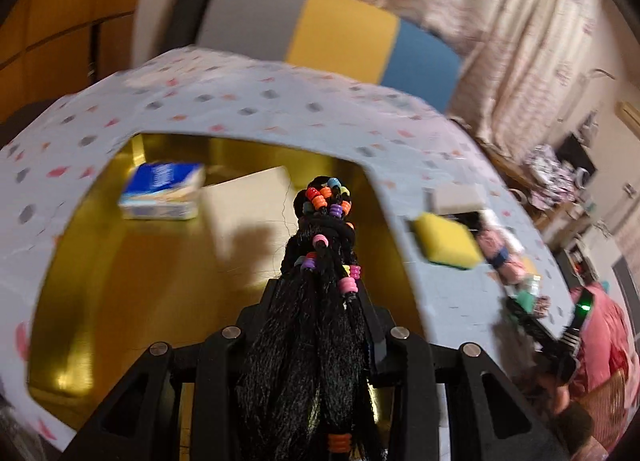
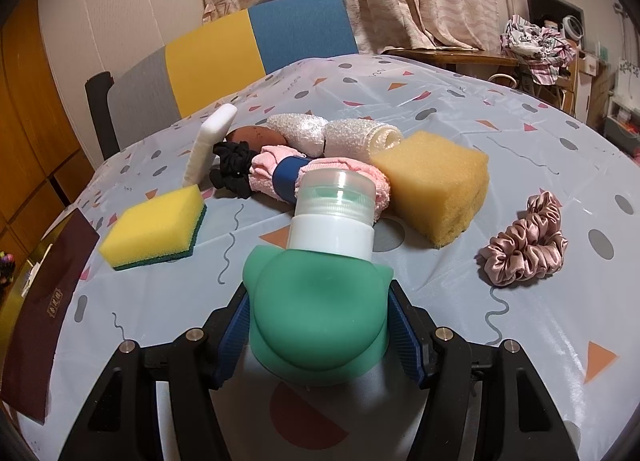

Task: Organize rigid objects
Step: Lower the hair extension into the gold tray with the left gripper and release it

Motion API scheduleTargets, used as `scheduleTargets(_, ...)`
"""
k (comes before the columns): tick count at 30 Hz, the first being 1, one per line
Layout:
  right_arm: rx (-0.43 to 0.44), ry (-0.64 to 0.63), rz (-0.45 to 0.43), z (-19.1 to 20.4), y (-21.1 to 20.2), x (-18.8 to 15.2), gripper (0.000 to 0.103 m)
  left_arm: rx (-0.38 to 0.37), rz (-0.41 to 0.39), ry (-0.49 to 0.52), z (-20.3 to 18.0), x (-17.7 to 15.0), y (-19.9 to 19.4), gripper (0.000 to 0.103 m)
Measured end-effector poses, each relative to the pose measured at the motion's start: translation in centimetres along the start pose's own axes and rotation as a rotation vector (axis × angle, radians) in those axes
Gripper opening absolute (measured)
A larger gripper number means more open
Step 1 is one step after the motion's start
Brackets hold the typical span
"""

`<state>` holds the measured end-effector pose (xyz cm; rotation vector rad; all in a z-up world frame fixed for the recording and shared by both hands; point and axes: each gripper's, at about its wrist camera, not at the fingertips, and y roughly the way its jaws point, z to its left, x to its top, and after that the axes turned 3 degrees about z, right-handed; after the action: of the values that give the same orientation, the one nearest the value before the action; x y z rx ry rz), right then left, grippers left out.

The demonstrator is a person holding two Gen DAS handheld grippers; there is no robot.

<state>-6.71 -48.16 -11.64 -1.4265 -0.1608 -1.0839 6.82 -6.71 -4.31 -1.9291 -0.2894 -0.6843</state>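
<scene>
Left wrist view: the left gripper is clamped narrow on a black tasselled hair tie with coloured beads, held above a gold box. Inside the box lie a blue-and-white carton at far left and a white pad beside it. The patterned tablecloth surrounds the box. Right wrist view: the right gripper grips a green squeeze bottle with a white collar and clear cap, just above the cloth. Beyond it: a yellow-green sponge at left, a tan sponge at right, a pink scrunchie at far right, and a black scrunchie.
</scene>
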Motion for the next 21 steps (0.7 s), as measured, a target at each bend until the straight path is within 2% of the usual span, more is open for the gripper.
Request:
scheduleTargets(4, -0.017, -0.014, 0.005, 0.3, 0.1, 0.0, 0.065, 0.069, 0.020, -0.061, 3.9, 0.3, 0.8, 0.034)
scheduleTargets(9, -0.036, -0.030, 0.010, 0.6, 0.1, 0.0, 0.065, 0.121, 0.042, -0.126, 7.3, 1.2, 1.7, 0.036)
scheduleTargets(10, -0.041, -0.034, 0.012, 0.7, 0.1, 0.0, 0.065, 0.144, 0.040, -0.129, 7.7, 1.4, 1.7, 0.038)
scheduleTargets(12, -0.049, -0.041, 0.014, 0.8, 0.2, 0.0, 0.065, 0.216, 0.034, -0.141, 8.7, 1.9, 1.9, 0.050)
scheduleTargets(15, -0.059, -0.049, 0.016, 1.0, 0.2, -0.1, 0.065, 0.256, 0.012, -0.177, 9.8, 2.2, 1.3, 0.065)
scheduleTargets(17, -0.066, -0.055, 0.018, 1.1, 0.3, -0.1, 0.065, 0.255, -0.002, -0.192, 10.2, 2.2, 0.8, 0.069)
scheduleTargets(21, -0.078, -0.065, 0.021, 1.3, 0.3, -0.1, 0.065, 0.244, -0.056, -0.198, 10.0, 1.3, -1.1, 0.069)
